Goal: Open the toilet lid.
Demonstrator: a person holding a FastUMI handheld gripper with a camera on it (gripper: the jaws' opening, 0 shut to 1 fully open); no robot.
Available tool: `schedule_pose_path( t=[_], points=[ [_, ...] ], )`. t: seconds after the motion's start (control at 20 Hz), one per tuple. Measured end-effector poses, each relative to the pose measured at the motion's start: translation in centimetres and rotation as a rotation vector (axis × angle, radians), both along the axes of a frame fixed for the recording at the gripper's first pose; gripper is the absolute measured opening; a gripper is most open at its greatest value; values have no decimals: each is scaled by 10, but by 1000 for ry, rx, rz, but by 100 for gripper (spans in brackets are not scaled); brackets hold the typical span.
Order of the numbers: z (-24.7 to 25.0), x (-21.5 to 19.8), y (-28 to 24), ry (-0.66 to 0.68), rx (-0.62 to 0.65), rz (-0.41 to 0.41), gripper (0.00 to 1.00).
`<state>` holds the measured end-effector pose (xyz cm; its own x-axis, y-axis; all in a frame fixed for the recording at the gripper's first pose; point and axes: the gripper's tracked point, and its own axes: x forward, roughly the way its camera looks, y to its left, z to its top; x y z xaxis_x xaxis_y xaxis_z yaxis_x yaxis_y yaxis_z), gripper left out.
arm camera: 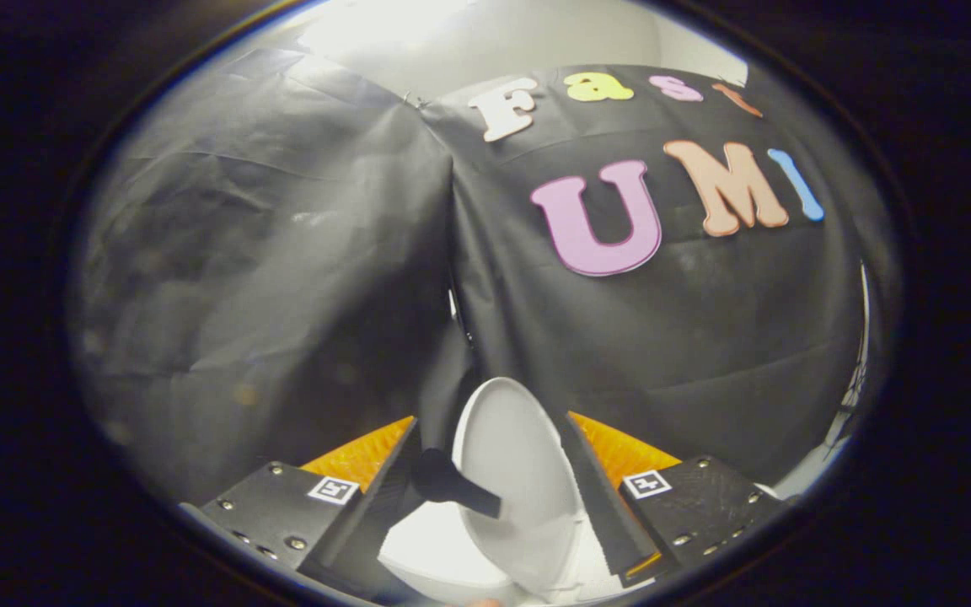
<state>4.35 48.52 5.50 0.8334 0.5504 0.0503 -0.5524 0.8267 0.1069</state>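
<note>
My tongs (498,493) stand spread, one finger (367,506) on the left and the other (612,506) on the right, with a wide gap between them. The toilet lid (519,472) stands in that gap, raised and seen nearly edge-on, its white oval face turned toward the right and its rounded top rising just past my fingertips. A short dark handle (456,489) sticks out from the lid's left face toward my left finger; whether the finger touches it I cannot tell. The right finger lies close along the lid's right edge, but I cannot say that it presses there, so I do not count the lid as pinched. Below the lid, near me, a white part of the toilet (439,548) shows between the fingers. Beyond everything hangs the booth's black cloth wall (283,253), creased, with a seam running down the middle toward the lid. A pale ceiling (469,42) shows above the cloth at the far top.
</note>
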Motion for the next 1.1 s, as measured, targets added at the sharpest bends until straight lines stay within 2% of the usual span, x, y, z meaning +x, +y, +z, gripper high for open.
schedule_pose_path(
  t=[0.4,0.75,0.95,1.1],
  points=[
    [29,16,-143,-89,-75,-200,98],
    [6,31,-336,-70,-163,-488,98],
    [-12,30,-399,-45,-184,-541,98],
    [-30,27,-427,-29,-132,-580,99]
  ],
)
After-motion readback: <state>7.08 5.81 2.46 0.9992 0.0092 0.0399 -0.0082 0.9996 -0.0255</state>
